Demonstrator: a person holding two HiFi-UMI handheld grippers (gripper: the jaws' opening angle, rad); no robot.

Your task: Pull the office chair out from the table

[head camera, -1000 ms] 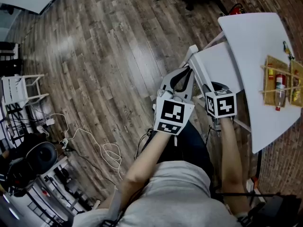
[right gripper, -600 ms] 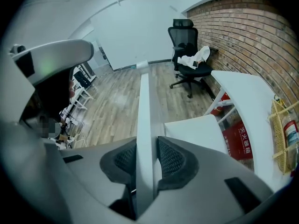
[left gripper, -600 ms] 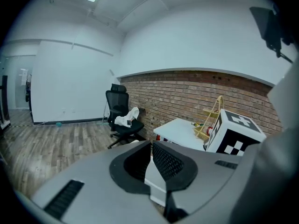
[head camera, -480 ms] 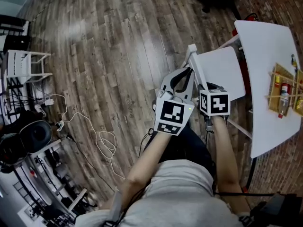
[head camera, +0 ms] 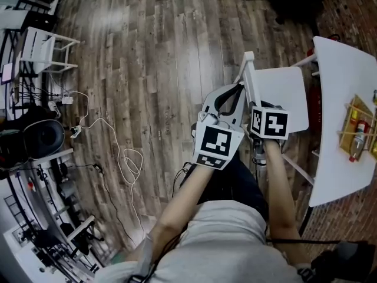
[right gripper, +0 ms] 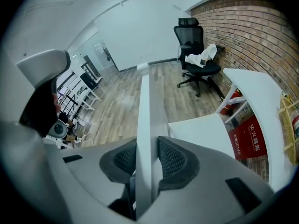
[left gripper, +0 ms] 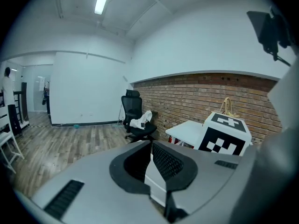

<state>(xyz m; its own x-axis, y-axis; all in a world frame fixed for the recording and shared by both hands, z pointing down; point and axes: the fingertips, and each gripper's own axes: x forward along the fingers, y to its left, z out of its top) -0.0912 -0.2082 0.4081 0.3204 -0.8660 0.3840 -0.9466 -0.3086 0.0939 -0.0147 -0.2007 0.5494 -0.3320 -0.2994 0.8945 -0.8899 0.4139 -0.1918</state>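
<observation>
Your right gripper [right gripper: 148,143] grasps the office chair [head camera: 283,96], jaws just loosening; squeeze firmly, pull level from the desk [head camera: 341,93].

A white desk [head camera: 339,87] stands on the grey-brown wood-plank floor [head camera: 147,69] and carries a wooden rack of bottles [head camera: 359,131]. Just beside the desk stands a white plastic chair [head camera: 283,93]. A coiled white cable [head camera: 131,153] lies well apart from the desk.
</observation>
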